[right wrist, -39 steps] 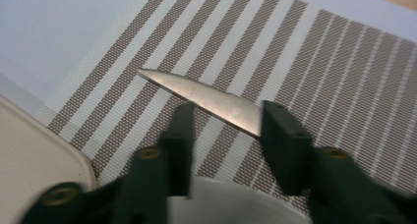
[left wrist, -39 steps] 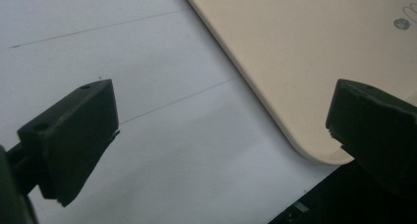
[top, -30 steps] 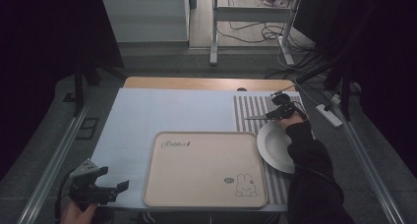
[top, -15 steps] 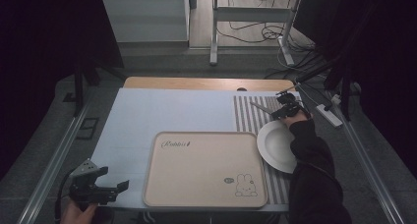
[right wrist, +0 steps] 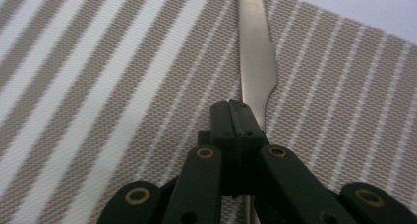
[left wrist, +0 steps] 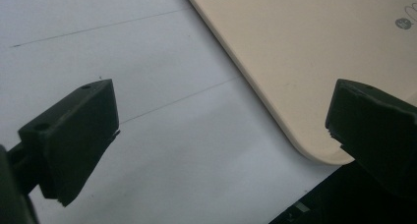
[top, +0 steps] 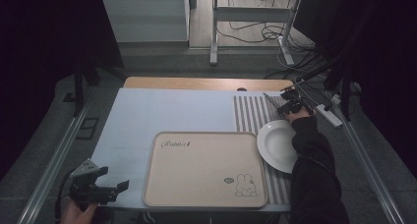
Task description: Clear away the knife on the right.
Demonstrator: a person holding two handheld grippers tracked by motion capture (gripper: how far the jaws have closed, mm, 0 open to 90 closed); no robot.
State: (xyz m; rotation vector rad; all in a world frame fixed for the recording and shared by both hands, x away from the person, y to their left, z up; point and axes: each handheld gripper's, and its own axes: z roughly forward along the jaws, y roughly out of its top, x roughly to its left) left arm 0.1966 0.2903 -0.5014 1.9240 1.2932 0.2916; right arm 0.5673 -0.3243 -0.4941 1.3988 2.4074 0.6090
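A metal table knife (right wrist: pixel 255 62) is clamped in my right gripper (right wrist: pixel 236 111), its blade pointing away over the striped placemat (right wrist: pixel 98 86). From above, the right gripper (top: pixel 289 106) is at the mat's far right corner, beyond the white plate (top: pixel 276 145), and the knife (top: pixel 271 101) sticks out to its left. My left gripper (top: pixel 115 189) is at the table's near left corner with its jaws wide apart and nothing between them. In its own view the left gripper (left wrist: pixel 221 121) hangs over the white table cover beside a rounded corner of the beige tray (left wrist: pixel 305 52).
The beige tray (top: pixel 206 170), printed with a rabbit, lies at the front centre. The striped placemat (top: pixel 248 116) runs along its right side under the plate. A wooden edge (top: pixel 196 83) borders the table at the back, and metal rails flank both sides.
My right hand has carried the knife a little to the right and farther back, away from the plate. The left gripper has stayed put.
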